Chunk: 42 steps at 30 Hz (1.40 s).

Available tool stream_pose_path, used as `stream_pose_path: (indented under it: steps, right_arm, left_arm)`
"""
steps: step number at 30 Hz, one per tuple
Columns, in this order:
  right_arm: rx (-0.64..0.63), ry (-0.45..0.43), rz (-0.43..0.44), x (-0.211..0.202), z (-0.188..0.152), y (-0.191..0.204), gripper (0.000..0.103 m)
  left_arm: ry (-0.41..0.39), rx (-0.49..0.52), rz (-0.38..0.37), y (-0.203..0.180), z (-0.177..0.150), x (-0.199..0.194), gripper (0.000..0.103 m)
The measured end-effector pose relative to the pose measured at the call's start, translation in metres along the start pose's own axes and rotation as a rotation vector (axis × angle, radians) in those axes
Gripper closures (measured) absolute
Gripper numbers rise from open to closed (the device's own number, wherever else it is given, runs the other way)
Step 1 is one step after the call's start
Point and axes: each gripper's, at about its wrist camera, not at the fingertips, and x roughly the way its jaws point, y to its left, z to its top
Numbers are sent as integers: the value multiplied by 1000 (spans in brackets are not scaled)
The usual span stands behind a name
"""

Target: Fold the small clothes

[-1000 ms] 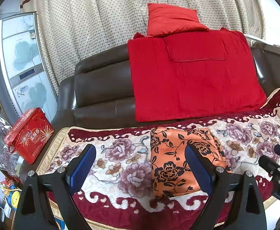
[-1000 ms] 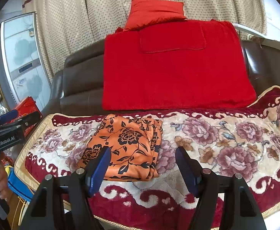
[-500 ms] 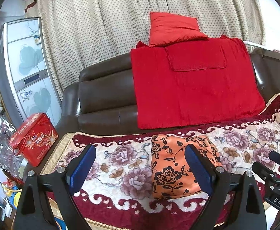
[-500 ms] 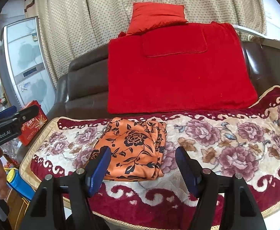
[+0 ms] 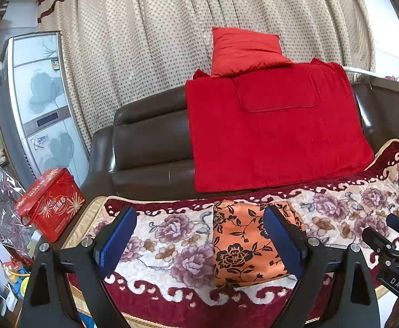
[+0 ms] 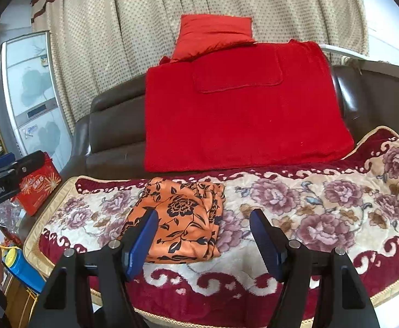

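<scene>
A folded orange garment with black flowers (image 5: pixel 243 243) lies flat on the floral sofa cover (image 5: pixel 172 229); it also shows in the right wrist view (image 6: pixel 183 218). My left gripper (image 5: pixel 199 239) is open and empty, held back from the sofa's front edge, with the garment behind its right finger. My right gripper (image 6: pixel 203 239) is open and empty, also back from the edge, with the garment behind its left finger. Each gripper shows at the edge of the other's view.
A dark leather sofa back (image 5: pixel 150 142) carries a red blanket (image 5: pixel 276 136) and a red cushion (image 5: pixel 243 49). A red gift box (image 5: pixel 49 205) sits at the sofa's left end. A fridge (image 5: pixel 40 104) and a curtain (image 5: pixel 144 41) stand behind.
Both grippers have drawn back and risen from the sofa; the garment looks smaller and lies still. Both stay open.
</scene>
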Motion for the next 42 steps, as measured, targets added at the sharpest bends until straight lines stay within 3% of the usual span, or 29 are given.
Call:
stream_pose_path:
  steps: [13, 42]
  right_arm:
    - [-34, -44, 0, -15, 8, 12, 30]
    - [-110, -41, 28, -18, 12, 48, 30]
  left_arm:
    - [-43, -33, 1, 13, 6, -19, 9]
    - [-38, -108, -13, 45, 0, -16, 9]
